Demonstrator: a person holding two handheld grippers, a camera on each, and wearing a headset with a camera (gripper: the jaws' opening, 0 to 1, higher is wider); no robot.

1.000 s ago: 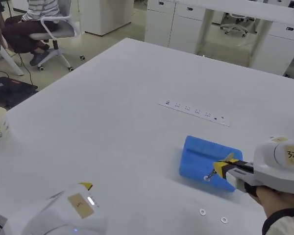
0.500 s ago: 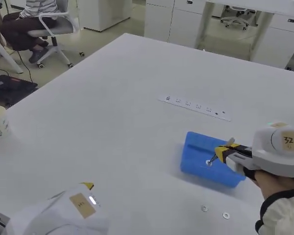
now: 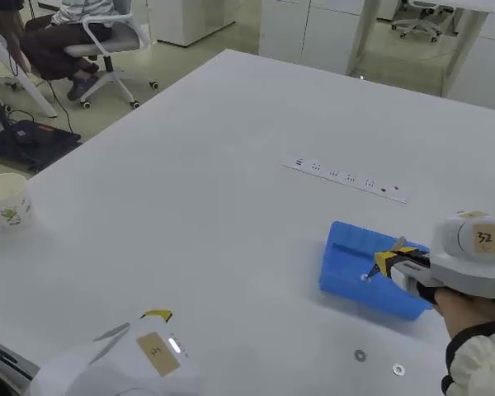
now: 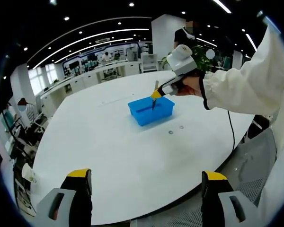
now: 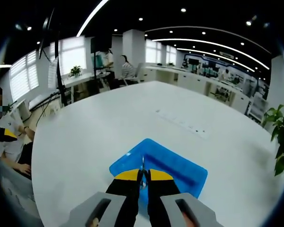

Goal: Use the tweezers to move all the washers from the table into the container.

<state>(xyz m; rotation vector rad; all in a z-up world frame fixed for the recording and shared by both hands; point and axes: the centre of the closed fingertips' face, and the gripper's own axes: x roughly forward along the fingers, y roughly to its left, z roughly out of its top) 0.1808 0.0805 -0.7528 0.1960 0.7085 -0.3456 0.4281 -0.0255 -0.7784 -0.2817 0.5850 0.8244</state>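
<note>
A blue container (image 3: 351,264) sits on the white table (image 3: 198,190). My right gripper (image 3: 404,266) is shut on thin tweezers (image 3: 375,271), whose tips hang over the container's inside with a small washer (image 3: 365,277) at them. The right gripper view looks down the shut jaws (image 5: 143,177) and tweezers (image 5: 142,164) into the container (image 5: 177,168). Two washers (image 3: 360,355) (image 3: 398,370) lie on the table in front of the container. My left gripper (image 3: 136,324) rests low at the near left, open with nothing in it (image 4: 146,187); its view takes in the container (image 4: 146,113) and both loose washers (image 4: 170,132).
A flush power strip (image 3: 346,179) runs across the table beyond the container. A paper cup (image 3: 7,200) stands at the far left edge. Office chairs and a seated person (image 3: 58,33) are past the table's left corner.
The right gripper has carried the tweezers' tip from the container's near side to over its inside. The head camera has shifted. The left gripper has stayed put.
</note>
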